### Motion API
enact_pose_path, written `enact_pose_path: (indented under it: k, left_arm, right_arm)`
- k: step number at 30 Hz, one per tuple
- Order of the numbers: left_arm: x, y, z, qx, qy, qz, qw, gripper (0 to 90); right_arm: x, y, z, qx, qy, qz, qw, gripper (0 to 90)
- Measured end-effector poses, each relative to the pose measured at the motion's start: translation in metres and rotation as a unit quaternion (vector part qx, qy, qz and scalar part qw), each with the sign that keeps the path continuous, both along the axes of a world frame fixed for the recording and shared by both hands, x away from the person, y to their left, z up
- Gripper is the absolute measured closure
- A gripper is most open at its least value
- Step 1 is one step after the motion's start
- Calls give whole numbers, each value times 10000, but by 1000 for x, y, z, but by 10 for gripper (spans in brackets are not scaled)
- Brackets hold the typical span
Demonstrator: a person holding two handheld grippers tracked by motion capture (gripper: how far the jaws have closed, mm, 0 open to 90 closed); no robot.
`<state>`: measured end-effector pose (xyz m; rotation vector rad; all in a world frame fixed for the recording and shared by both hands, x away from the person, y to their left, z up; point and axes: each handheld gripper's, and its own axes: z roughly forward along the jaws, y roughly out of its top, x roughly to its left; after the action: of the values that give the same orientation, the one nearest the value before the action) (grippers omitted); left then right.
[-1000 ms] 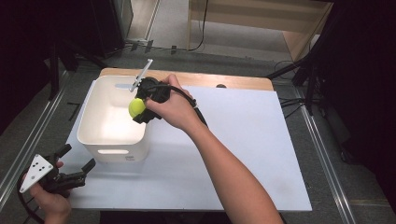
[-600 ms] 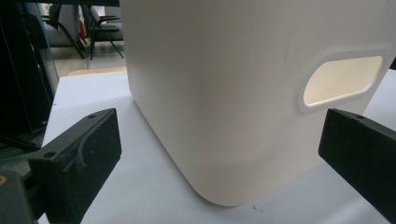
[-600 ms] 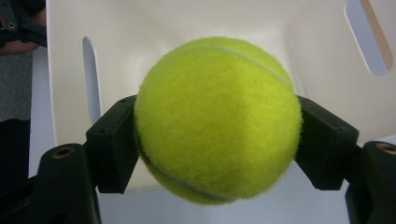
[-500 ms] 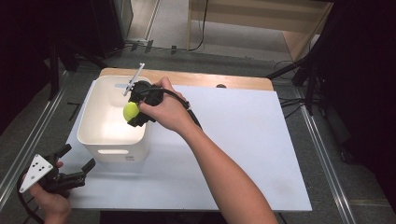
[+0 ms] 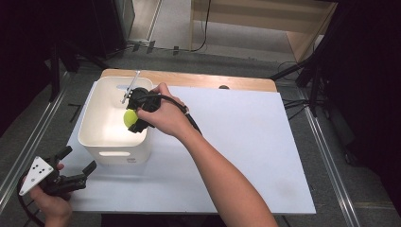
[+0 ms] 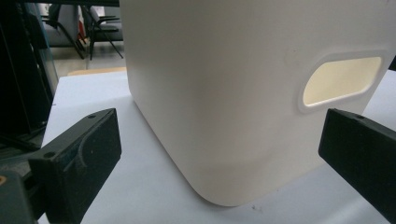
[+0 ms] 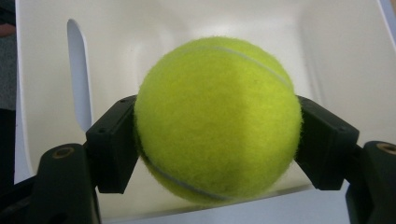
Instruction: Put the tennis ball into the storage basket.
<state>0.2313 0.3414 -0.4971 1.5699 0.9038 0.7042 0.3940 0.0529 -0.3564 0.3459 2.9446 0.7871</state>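
One tennis ball [image 7: 217, 119] held over one white bin [image 5: 101, 118]

The right gripper [image 5: 134, 117] has its jaws clamped on the ball's sides, just above the bin's open top — the seam curves across the felt, no print readable. The left gripper [image 5: 71, 174] sits near the bin's handle slot [image 6: 342, 80], jaws wide apart — empty.

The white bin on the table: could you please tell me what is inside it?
The white bin looks bare inside; the tennis ball, clamped in the right gripper, hangs over it. That hand hides one corner.
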Motion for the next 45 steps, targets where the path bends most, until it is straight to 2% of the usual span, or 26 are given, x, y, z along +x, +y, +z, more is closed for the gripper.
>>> enact_pose_path:
  k: [6,8,17,20,34,45]
  left_arm:
    - [0,0,0,-6,5,-6,10000,0]
    - [0,0,0,-3,1,-4,10000,0]
    - [0,0,0,19,1,-10,10000,0]
    - [0,-1,0,7,8,-12,10000,0]
    - [0,-1,0,39,15,24,10000,0]
    - [0,-1,0,47,2,21,10000,0]
  right_arm:
    - [-1,-1,-4,-22,-3,-23,10000,213]
    - [-2,-1,-3,3,18,0,10000,145]
    - [-5,-15,7,327,-88,-114,9994,76]
    - [-5,-24,8,445,-118,-122,9989,5]
    - [-10,-74,6,730,-268,-520,9956,0]
    - [-13,-112,-4,842,-336,-808,9926,0]
